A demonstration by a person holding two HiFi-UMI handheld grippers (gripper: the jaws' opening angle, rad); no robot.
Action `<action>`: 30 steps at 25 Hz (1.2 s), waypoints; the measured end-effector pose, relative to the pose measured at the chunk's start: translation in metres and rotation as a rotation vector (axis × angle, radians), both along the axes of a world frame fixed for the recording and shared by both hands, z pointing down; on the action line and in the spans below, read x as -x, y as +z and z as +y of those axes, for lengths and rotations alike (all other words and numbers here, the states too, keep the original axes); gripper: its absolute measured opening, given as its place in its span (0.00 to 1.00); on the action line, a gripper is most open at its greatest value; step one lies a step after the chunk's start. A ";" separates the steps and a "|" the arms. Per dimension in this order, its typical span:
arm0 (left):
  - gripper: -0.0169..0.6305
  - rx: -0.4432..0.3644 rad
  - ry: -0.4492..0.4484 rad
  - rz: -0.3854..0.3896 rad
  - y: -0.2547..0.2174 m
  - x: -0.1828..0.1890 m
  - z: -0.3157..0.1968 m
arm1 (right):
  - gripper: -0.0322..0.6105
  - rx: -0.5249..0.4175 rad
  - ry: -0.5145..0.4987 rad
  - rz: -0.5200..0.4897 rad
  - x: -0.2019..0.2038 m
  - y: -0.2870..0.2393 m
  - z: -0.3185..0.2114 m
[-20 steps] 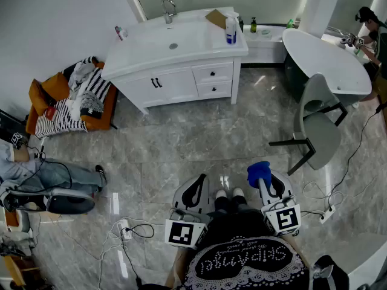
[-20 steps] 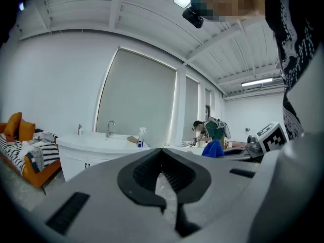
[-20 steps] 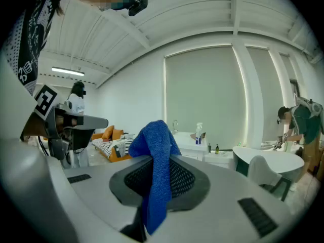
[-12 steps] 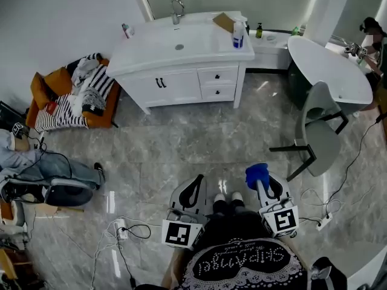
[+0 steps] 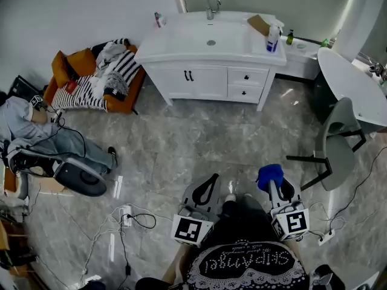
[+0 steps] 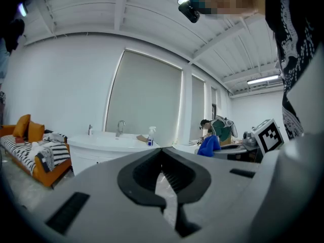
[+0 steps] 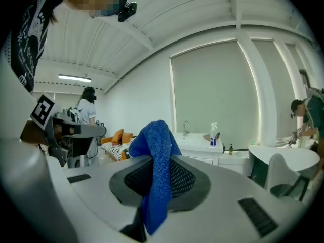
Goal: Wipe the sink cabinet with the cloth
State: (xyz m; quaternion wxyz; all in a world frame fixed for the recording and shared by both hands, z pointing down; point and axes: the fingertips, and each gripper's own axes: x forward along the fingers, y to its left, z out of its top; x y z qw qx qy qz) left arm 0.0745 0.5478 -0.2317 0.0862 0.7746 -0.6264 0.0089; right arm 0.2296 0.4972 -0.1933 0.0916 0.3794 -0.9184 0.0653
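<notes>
The white sink cabinet (image 5: 208,71) stands against the far wall, with a basin, a tap (image 5: 211,5) and black-handled doors and drawers. It also shows small in the left gripper view as the cabinet (image 6: 109,146) and in the right gripper view as the cabinet (image 7: 200,148). My right gripper (image 5: 270,177) is shut on a blue cloth (image 5: 269,175), which bunches above the jaws; the cloth (image 7: 156,171) hangs through them. My left gripper (image 5: 208,186) is shut and holds nothing. Both grippers are held low near my body, far from the cabinet.
A spray bottle (image 5: 273,38) and a brown box (image 5: 259,23) sit on the counter's right end. An orange sofa (image 5: 91,80) piled with clothes is at left, a grey chair (image 5: 338,150) and white round table (image 5: 357,83) at right. Cables (image 5: 130,219) and a seated person (image 5: 42,144) lie to the left on the floor.
The view has swung and moved: the cabinet now sits further right and a little nearer. Both grippers keep their hold and stay low by my body.
</notes>
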 end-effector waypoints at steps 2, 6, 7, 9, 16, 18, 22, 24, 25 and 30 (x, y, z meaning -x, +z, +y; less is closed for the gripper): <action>0.03 -0.001 -0.013 0.006 0.002 0.007 0.001 | 0.14 0.020 0.007 -0.006 0.004 0.001 -0.003; 0.03 0.019 -0.022 0.019 0.012 0.015 0.001 | 0.14 0.012 -0.003 -0.009 0.007 0.008 -0.005; 0.03 0.029 -0.021 0.021 0.015 0.017 -0.001 | 0.14 0.009 0.001 -0.007 0.009 0.008 -0.007; 0.03 0.045 -0.017 0.032 0.017 0.022 -0.010 | 0.14 0.016 0.016 0.001 0.013 0.005 -0.015; 0.03 0.052 0.018 0.039 0.022 0.016 -0.048 | 0.14 0.020 0.043 0.028 0.008 0.014 -0.046; 0.03 0.085 0.035 0.021 0.028 0.017 -0.059 | 0.14 0.018 0.050 0.024 0.010 0.014 -0.062; 0.03 0.099 0.034 0.019 0.029 0.026 -0.095 | 0.14 0.040 0.066 -0.001 0.019 0.010 -0.102; 0.03 0.091 0.012 0.025 0.026 0.032 -0.115 | 0.14 0.050 0.051 0.002 0.023 0.012 -0.123; 0.03 0.085 0.002 0.025 0.024 0.034 -0.124 | 0.14 0.058 0.043 0.005 0.025 0.013 -0.134; 0.03 0.068 -0.078 0.023 0.027 0.049 -0.161 | 0.14 0.065 -0.023 -0.006 0.042 0.016 -0.182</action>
